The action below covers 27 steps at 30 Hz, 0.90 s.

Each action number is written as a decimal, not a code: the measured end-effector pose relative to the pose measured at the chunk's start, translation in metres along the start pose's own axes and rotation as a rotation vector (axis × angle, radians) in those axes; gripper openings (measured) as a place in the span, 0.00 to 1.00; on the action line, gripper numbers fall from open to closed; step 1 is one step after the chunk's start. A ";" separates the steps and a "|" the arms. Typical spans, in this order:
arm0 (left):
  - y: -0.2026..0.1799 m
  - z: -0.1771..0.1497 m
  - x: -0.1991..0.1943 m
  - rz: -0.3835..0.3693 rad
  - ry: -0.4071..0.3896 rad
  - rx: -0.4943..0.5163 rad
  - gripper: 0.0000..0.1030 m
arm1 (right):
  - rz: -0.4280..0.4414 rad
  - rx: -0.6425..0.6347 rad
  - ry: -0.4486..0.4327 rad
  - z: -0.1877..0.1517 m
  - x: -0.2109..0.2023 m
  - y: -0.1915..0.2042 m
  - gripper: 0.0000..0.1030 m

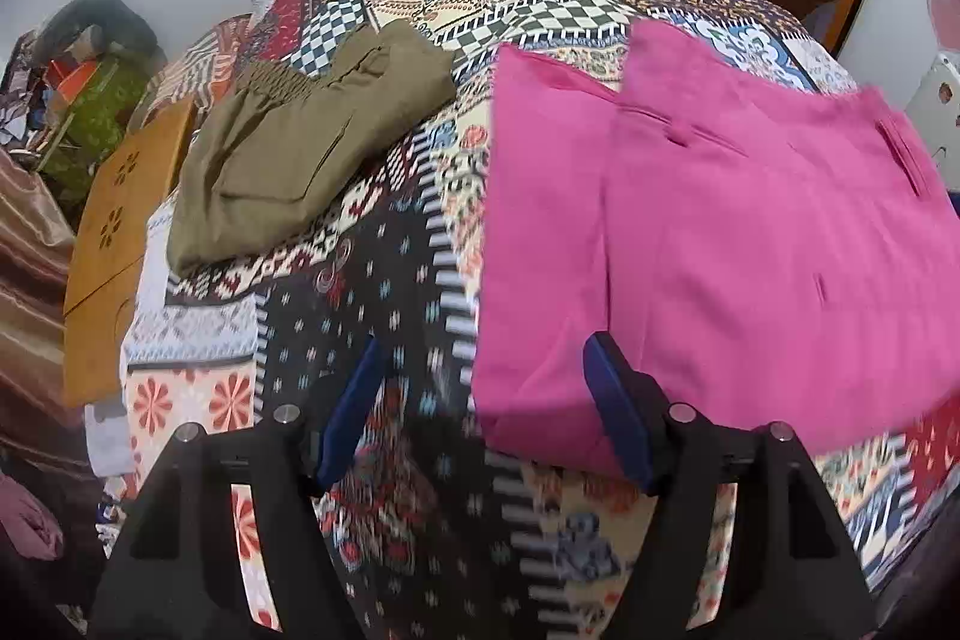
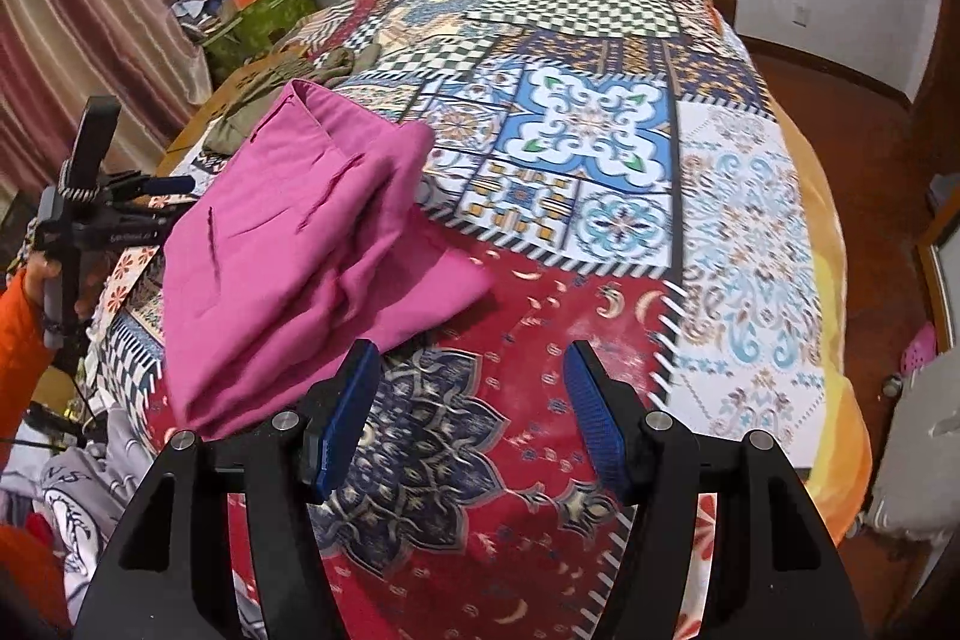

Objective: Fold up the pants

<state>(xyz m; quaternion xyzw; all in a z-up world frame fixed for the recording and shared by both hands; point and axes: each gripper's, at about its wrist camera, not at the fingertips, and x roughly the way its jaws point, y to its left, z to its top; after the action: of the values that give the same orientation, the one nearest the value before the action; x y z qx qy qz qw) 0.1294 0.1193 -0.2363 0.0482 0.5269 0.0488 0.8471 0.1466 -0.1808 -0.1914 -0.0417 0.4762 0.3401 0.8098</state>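
The left hand-held gripper [image 1: 483, 400] points steeply down over the patterned bedspread [image 1: 372, 292]; its jaws stand wide apart with nothing between them; its blue pads [image 1: 618, 412] are clear of any cloth, though the right-side pad overlaps the near edge of the pink pants [image 1: 750, 232] in the left wrist view, and contact there cannot be told.

The right hand-held gripper [image 2: 471, 412] also tilts steeply down, over the red section of the bedspread [image 2: 516, 316]; its jaws are wide and empty; its left-side pad [image 2: 342, 418] sits just beside the near corner of the pink pants [image 2: 300, 256].

In the right wrist view the left hand-held gripper [image 2: 174, 187] appears at the far left edge, held up by a hand [image 2: 51, 280] in an orange sleeve [image 2: 21, 340]; its fingers point across towards the pink pants and stop just short of them.

The pink pants lie on the bed as a folded stack of layers, a slit pocket visible on top; the top layers sit loosely, not flush.

A second, olive pair of pants [image 1: 300, 148] lies folded farther back on the bed, well apart from the pink stack, its elastic waistband upward; a wooden board [image 1: 114, 232] stands beside the bed edge; a curtain [image 2: 84, 16] hangs at the left.
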 end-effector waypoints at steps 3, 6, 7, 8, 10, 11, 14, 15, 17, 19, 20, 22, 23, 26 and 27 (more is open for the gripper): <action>0.000 -0.011 -0.006 -0.007 -0.001 -0.028 0.69 | 0.016 -0.018 0.010 0.004 0.010 0.008 0.58; 0.001 -0.021 -0.011 -0.046 0.009 -0.074 0.67 | 0.020 -0.043 0.031 0.009 0.024 0.016 0.58; 0.001 -0.023 -0.013 -0.065 0.011 -0.087 0.66 | 0.014 -0.050 0.036 0.010 0.028 0.017 0.58; 0.000 -0.026 -0.013 -0.079 0.012 -0.097 0.66 | 0.007 -0.058 0.039 0.011 0.031 0.018 0.58; 0.000 -0.030 -0.015 -0.092 0.011 -0.112 0.66 | -0.016 -0.078 0.047 0.014 0.041 0.017 0.58; 0.000 -0.031 -0.017 -0.102 0.011 -0.120 0.66 | -0.020 -0.079 0.049 0.016 0.042 0.016 0.58; 0.008 -0.030 -0.020 -0.136 0.015 -0.165 0.66 | -0.017 -0.069 0.054 0.022 0.048 0.008 0.58; 0.014 -0.029 -0.022 -0.125 0.010 -0.192 0.65 | -0.013 -0.068 0.053 0.023 0.048 0.007 0.58; 0.021 -0.025 -0.027 -0.093 -0.009 -0.208 0.64 | -0.018 -0.073 0.021 0.028 0.043 0.002 0.58; 0.025 -0.018 -0.040 -0.074 -0.057 -0.214 0.64 | -0.030 -0.079 -0.008 0.030 0.037 0.002 0.58; 0.026 -0.013 -0.045 -0.071 -0.077 -0.213 0.64 | -0.032 -0.080 -0.024 0.032 0.033 0.001 0.58; 0.025 -0.005 -0.054 -0.071 -0.111 -0.202 0.64 | -0.031 -0.075 -0.060 0.037 0.026 -0.002 0.58; 0.022 0.000 -0.058 -0.073 -0.130 -0.192 0.64 | -0.030 -0.071 -0.075 0.040 0.023 -0.003 0.58; 0.006 0.018 -0.062 -0.106 -0.166 -0.158 0.64 | -0.017 -0.050 -0.122 0.050 0.015 -0.006 0.58; 0.002 0.022 -0.060 -0.128 -0.163 -0.148 0.64 | -0.010 -0.047 -0.129 0.053 0.015 -0.007 0.58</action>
<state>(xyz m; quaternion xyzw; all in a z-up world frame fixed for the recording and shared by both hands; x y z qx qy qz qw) 0.1229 0.1122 -0.1734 -0.0443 0.4533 0.0296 0.8898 0.1949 -0.1575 -0.1762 -0.0409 0.4146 0.3491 0.8394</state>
